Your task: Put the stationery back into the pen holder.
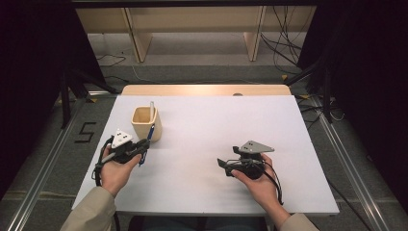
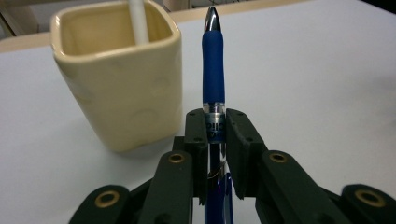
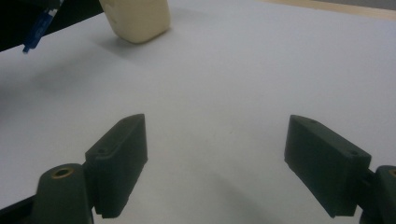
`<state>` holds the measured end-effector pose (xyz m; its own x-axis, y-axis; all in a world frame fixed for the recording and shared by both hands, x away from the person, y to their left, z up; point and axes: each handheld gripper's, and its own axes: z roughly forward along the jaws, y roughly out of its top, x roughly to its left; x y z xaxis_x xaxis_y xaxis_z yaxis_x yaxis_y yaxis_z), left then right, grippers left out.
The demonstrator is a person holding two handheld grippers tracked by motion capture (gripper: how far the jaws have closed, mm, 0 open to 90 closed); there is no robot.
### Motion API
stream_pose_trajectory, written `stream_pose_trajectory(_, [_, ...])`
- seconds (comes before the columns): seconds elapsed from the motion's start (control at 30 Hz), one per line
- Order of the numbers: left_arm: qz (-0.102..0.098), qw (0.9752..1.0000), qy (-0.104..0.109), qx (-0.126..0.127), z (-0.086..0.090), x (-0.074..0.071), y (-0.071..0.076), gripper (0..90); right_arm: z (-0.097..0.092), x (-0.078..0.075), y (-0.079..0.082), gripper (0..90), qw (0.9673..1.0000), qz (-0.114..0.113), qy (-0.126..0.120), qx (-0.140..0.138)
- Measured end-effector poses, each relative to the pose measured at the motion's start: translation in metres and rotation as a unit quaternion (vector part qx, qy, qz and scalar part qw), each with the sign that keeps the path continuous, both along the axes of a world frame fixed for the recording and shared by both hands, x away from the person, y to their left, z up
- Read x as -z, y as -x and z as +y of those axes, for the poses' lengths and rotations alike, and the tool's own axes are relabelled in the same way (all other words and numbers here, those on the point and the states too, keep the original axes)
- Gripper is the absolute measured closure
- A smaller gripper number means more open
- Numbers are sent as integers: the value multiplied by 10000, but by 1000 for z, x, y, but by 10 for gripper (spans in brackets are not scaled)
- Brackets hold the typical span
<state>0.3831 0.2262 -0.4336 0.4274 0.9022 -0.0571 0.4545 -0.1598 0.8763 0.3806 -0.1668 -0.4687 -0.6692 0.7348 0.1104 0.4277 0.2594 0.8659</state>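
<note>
Nearest the person, the right gripper (image 1: 222, 165) rests low over the white desk (image 1: 216, 144), its jaws spread wide with nothing between them. A little farther on, the left gripper (image 2: 215, 135) has its jaws clamped narrow on a blue pen (image 2: 213, 70), which stands upright with its silver tip upward. Just beyond, beside the pen, sits the cream cup (image 2: 119, 74) with a white stick (image 2: 138, 21) in it.

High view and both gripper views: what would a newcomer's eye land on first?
First, the blue pen, clamped upright between the left gripper's jaws, just right of the cream square cup holding a white stick. Next, the right gripper, jaws wide apart over the bare white table.
</note>
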Motion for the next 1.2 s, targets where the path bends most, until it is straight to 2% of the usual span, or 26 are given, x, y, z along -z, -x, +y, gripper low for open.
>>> stream_pose_trajectory(0.2, [-258,9996,133,-64,2,-12,-6,792,0,0,0,220,10000,-1,0,0])
stream_pose_trajectory(0.4, [-538,9981,231,-193,3,-25,-15,792,-1,0,0,220,10000,3,-5,11])
stream_pose_trajectory(0.87, [-820,9951,278,-472,8,-45,-40,792,-1,0,0,219,10000,13,3,6])
stream_pose_trajectory(1.0, [-877,9944,316,-501,8,-50,-47,792,-1,0,0,219,10000,4,-12,3])
stream_pose_trajectory(1.2, [-1028,9930,254,-518,6,-59,-58,792,-1,0,0,219,10000,13,-12,9])
